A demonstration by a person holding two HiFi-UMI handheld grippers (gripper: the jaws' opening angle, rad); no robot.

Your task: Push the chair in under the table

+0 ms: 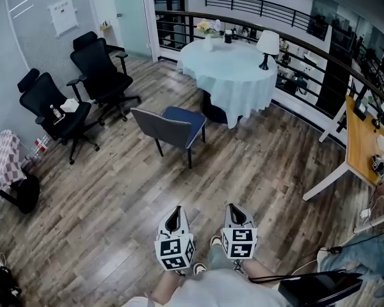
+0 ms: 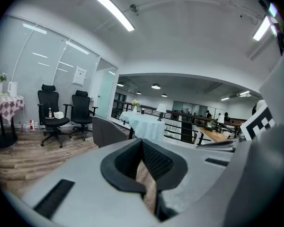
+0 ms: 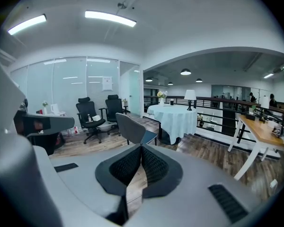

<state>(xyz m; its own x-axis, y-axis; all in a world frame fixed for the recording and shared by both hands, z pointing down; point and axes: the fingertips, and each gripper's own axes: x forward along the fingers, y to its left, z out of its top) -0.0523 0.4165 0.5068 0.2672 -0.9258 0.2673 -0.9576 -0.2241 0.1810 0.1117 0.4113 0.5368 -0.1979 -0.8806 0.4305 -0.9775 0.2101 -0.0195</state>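
Chair stands clear of the desk, not yet pushed in.
Left tongs and right tongs are closed and empty, likely because pushing needs no grip.

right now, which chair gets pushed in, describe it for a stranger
Find the round table with the pale cloth. The chair stands alone on the wooden floor beside it. Unlike the black office chairs, it has a grey back, blue seat and no wheels.

Chair out from round table
Upright, grey back, blue seat facing the pale-clothed table, near it.
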